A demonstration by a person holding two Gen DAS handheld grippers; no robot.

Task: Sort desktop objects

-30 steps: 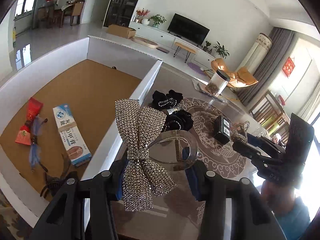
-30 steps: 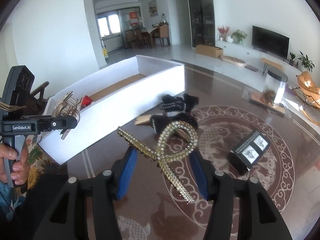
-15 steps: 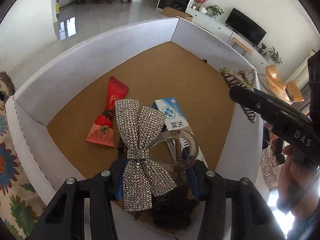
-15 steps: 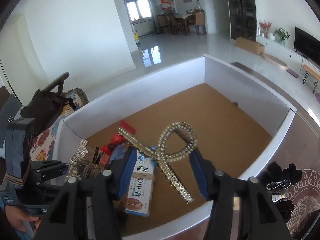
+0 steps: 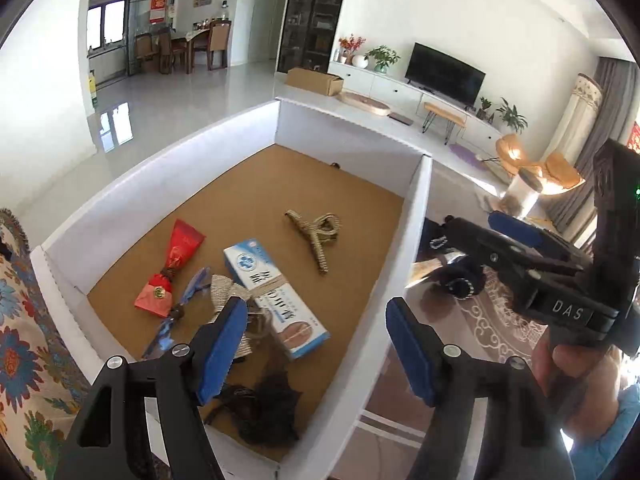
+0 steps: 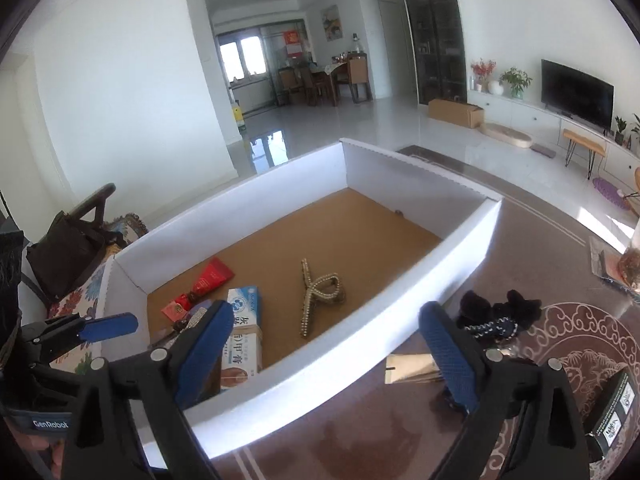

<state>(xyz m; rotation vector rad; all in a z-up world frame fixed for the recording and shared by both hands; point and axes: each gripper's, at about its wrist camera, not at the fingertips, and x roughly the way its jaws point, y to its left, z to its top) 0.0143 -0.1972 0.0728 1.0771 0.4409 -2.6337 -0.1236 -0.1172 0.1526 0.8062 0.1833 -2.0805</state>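
We are spreading both claws, and nothing is sitting between their blue pads. Our left claw (image 5: 312,344) is hanging released over the white box (image 5: 416,208); our right claw (image 6: 326,350) is hanging released above the box's near wall. The pearl hair clip (image 6: 318,294) is lying on the box's brown floor, beside the toothpaste carton (image 5: 276,296). The rhinestone bow clip (image 5: 230,292) is lying against that carton's left side.

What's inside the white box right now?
In the white box: pearl hair clip, toothpaste carton, red sachet, blue ribbon, black scrunchie. The rhinestone bow is partly hidden behind the left claw; under the carton is unseen.
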